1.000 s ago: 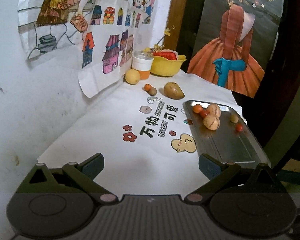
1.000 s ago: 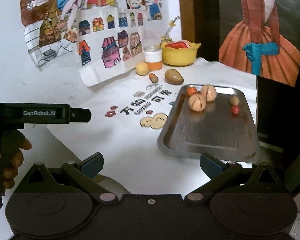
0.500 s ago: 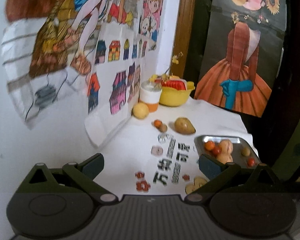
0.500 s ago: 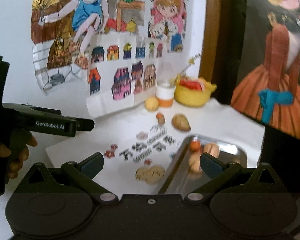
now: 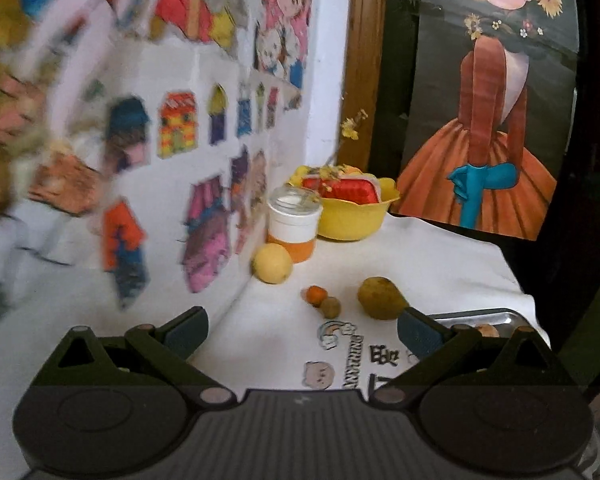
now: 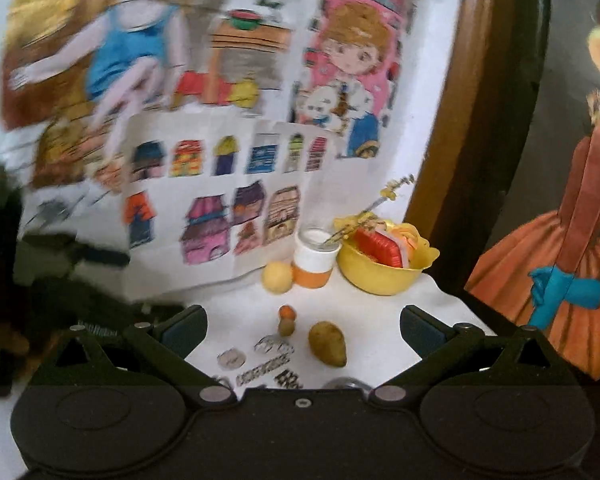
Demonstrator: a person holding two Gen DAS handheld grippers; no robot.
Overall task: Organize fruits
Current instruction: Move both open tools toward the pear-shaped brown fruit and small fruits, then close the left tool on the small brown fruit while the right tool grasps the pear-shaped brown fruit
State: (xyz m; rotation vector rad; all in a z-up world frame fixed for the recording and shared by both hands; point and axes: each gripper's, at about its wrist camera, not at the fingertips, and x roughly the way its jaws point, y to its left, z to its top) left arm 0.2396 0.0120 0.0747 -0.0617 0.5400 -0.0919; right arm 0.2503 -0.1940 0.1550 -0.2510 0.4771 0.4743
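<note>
Ahead of my right gripper (image 6: 303, 330), jaws wide and empty, pear (image 6: 327, 343) lies centred between fingers, long axis angled right. Left gripper (image 5: 302, 330) open, empty, pear off-right.

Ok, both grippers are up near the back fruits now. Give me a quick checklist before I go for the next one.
1. Left gripper open, empty: ok.
2. Right gripper open, empty: ok.
3. Pear lying free on the cloth, apart from other fruit: ok.
4. Orange ball and brown ball separated: not ok, they touch.
5. Lemon clear of the jar: cannot tell, very close.
6. Tray space free: cannot tell, mostly hidden.
</note>
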